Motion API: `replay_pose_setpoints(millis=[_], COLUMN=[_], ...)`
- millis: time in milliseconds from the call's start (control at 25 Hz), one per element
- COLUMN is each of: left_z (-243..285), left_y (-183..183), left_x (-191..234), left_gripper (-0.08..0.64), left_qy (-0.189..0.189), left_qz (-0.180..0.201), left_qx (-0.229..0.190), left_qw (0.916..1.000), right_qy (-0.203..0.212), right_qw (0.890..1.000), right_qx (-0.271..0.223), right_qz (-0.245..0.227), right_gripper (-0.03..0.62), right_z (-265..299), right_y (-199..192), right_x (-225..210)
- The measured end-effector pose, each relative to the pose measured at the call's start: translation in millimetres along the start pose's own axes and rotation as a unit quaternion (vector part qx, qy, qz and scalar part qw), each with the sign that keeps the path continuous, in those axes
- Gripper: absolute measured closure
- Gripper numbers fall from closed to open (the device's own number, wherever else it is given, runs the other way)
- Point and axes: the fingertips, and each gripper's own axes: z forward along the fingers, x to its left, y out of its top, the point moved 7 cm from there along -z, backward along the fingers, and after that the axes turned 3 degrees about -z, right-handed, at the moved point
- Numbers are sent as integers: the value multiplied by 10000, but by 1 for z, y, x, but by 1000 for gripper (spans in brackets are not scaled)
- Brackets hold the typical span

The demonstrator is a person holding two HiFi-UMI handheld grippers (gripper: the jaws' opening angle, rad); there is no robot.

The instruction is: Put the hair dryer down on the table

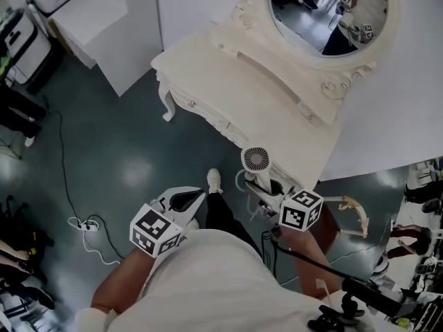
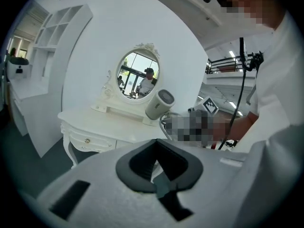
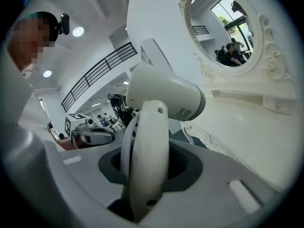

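A white hair dryer (image 1: pixel 256 160) stands upright in my right gripper (image 1: pixel 268 191), which is shut on its handle (image 3: pixel 145 160). Its barrel (image 3: pixel 164 96) points toward the white dressing table (image 1: pixel 228 81), just short of the table's near edge and above the floor. In the left gripper view the hair dryer (image 2: pixel 159 103) shows in front of the table top (image 2: pixel 95 120). My left gripper (image 1: pixel 196 198) hangs lower left of it, over the floor, with its jaws together and nothing in them (image 2: pixel 156 167).
An oval mirror (image 1: pixel 325 5) in a carved frame stands at the back of the table. White cabinets (image 1: pixel 104 19) stand to the left. A white cable and power strip (image 1: pixel 86 223) lie on the dark floor. A wooden chair (image 1: pixel 353 213) is at the right.
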Motion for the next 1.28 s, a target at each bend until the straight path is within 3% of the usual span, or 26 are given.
replay_pose_setpoints(millis=[320, 560, 960, 1280], left_z=[45, 88, 130, 134], left_y=[75, 124, 157, 166], left_x=[81, 128, 177, 197], left_gripper=[558, 558, 558, 558], left_qy=[701, 1054, 1494, 1817], left_qz=[-122, -278, -478, -657], left_qx=[-78, -144, -118, -79], left_qw=[9974, 9939, 9875, 9811], right_qy=[82, 10, -195, -441], right_qw=[9968, 9887, 9714, 9591], right_qx=[425, 960, 1707, 2193], right_qz=[-675, -1151, -1637, -1735], right_gripper=[463, 462, 463, 463], right_z=[95, 152, 246, 291], right_y=[100, 149, 163, 151], right_x=[-133, -225, -338, -383])
